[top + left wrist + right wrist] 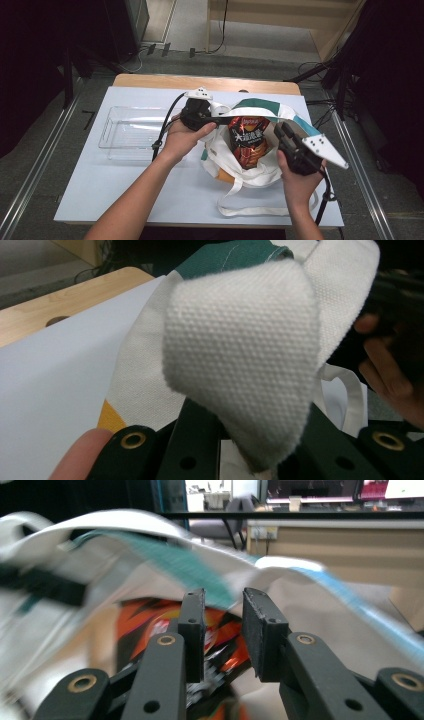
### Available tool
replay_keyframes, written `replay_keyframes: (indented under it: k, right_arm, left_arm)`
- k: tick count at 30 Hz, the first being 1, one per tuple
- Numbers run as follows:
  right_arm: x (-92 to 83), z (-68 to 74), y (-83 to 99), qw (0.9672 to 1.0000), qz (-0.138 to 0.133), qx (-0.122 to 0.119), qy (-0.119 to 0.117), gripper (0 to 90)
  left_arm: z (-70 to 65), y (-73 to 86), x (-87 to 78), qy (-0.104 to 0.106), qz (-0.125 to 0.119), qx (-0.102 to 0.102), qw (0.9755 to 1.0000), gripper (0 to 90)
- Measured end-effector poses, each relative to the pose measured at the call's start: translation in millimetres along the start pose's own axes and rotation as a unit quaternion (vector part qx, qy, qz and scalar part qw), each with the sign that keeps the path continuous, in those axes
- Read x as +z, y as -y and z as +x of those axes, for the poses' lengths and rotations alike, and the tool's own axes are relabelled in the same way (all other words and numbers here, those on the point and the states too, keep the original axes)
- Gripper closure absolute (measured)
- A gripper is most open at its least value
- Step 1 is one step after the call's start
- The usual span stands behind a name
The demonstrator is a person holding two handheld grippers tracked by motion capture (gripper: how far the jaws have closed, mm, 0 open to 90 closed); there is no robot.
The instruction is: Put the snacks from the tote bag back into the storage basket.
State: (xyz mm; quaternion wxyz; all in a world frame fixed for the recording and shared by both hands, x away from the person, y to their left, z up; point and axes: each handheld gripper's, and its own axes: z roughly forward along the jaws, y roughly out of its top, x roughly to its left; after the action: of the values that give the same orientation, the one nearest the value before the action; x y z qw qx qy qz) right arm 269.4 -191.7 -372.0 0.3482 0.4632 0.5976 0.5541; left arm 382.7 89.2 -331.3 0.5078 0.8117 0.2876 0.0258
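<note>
The canvas tote bag (250, 165) lies on the white table sheet (125, 185), right of centre, its mouth held open. The left gripper (212, 119) is clamped on the bag's white webbing at the rim (the left gripper view has the strap (240, 355) folded over its jaws, pinched tight). The right gripper (223, 630) sits at the bag's right rim with jaws a little apart, nothing pressed between the pads; the teal-edged rim (190, 565) runs just behind them, blurred.

A snack packet (248, 140), dark with red-orange print, stands upright in the open mouth, mostly inside. Whether it is going in or coming out cannot be told. Judged from this, the bag is opened and the packet is the item in hand; the right gripper has no hold on it yet. The clear plastic tray (132, 132) to the left is empty, well apart from the bag.

The bag looks soft, cream canvas with a teal band and an orange patch, and its long handles (260, 207) trail toward the near table edge.
</note>
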Motion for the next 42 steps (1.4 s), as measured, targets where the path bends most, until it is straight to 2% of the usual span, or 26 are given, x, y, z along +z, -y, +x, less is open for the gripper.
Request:
replay_keyframes:
  k: [4,7,10,11,13,14,15,19,20,22,24,25,28,30,31,34,35,36,38,40,41,42]
  right_arm:
    - [10.0,16.7,24.0,0.9987,0.046,-0.016,-0.015,72.3]
    - [27.0,15.7,31.9,0.9956,0.091,0.004,-0.023,61.9]
    - [45.0,10.5,34.0,0.9922,0.12,0.033,-0.002,47.6]
    - [50.0,8.3,34.3,0.9918,0.122,0.038,0.005,45.8]
    - [59.6,4.3,34.0,0.9885,0.142,0.054,0.007,44.7]
    - [63.7,1.9,34.0,0.986,0.152,0.069,-0.005,53.1]
    - [65.8,0.3,34.1,0.9849,0.157,0.073,-0.015,58.5]
    - [70.2,-2.7,35.7,0.9792,0.189,0.062,-0.039,88.1]
    - [69.2,-2.7,36.8,0.9788,0.193,0.052,-0.043,90.0]
    - [64.4,-0.5,38.6,0.9808,0.187,0.03,-0.046,90.0]
    - [56.9,-1.0,40.9,0.9819,0.18,0.023,-0.055,90.0]
    - [51.4,-1.1,42.5,0.9822,0.176,0.028,-0.06,90.0]
    - [32.0,-1.3,48.7,0.984,0.163,0.016,-0.07,90.0]
    - [18.7,-1.2,52.8,0.9839,0.155,0.006,-0.088,90.0]
    - [13.3,-0.7,55.0,0.9826,0.158,-0.003,-0.097,90.0]
    - [-0.8,5.7,67.0,0.9794,0.158,-0.025,-0.124,90.0]
    - [-4.3,7.6,70.9,0.9795,0.152,-0.033,-0.128,90.0]
    - [-7.1,9.4,73.2,0.9813,0.147,-0.043,-0.117,90.0]
    - [-11.6,8.9,70.4,0.9864,0.125,-0.04,-0.099,90.0]
    - [-14.4,4.6,60.1,0.9925,0.093,-0.022,-0.076,90.0]
    - [-13.5,1.0,54.1,0.9941,0.082,-0.009,-0.07,83.2]
    - [-10.0,-2.8,48.3,0.9944,0.077,0.009,-0.072,76.8]
  left_arm:
    - [-3.1,-2.0,2.1,-0.007,-0.004,-0.009,0.9999,87.1]
    - [-5.5,-3.5,2.3,-0.007,-0.002,-0.004,1.0,87.1]
    - [-5.4,-4.3,2.9,-0.005,0.0,-0.001,1.0,87.1]
    - [-4.6,-4.3,3.2,-0.003,0.0,0.0,1.0,87.1]
    - [-1.9,-3.6,3.7,0.0,0.0,-0.005,1.0,87.1]
    - [-1.1,-3.3,3.8,0.001,0.0,-0.007,1.0,87.1]
    - [0.3,-3.0,3.8,0.002,0.0,-0.008,1.0,87.1]
    - [2.1,-3.4,4.0,0.007,-0.005,-0.012,0.9999,87.1]
    - [2.6,-3.9,4.4,0.005,-0.006,-0.011,0.9999,87.1]
    - [4.6,-5.2,5.8,-0.005,-0.013,-0.015,0.9998,87.0]
    - [9.2,-7.0,6.5,-0.015,-0.024,-0.031,0.9991,86.7]
    - [12.2,-7.8,6.6,-0.022,-0.029,-0.039,0.9986,86.4]
    - [27.8,-10.3,7.9,-0.046,-0.054,-0.098,0.9927,85.0]
    - [36.6,-9.6,14.1,-0.065,-0.044,-0.122,0.9894,84.4]
    - [39.8,-8.0,18.4,-0.076,-0.035,-0.128,0.9882,84.5]
    - [45.0,-0.2,37.3,-0.104,0.019,-0.132,0.9856,84.6]
    - [46.2,3.2,42.3,-0.102,0.031,-0.133,0.9854,84.6]
    - [46.7,6.1,44.9,-0.097,0.032,-0.139,0.9851,84.6]
    - [49.2,9.6,44.7,-0.074,0.02,-0.161,0.984,85.2]
    - [47.9,10.4,44.8,-0.075,0.026,-0.158,0.9842,85.7]
    - [46.9,11.2,46.5,-0.073,0.032,-0.156,0.9846,85.8]
    - [46.2,12.2,49.4,-0.065,0.05,-0.154,0.9847,85.9]
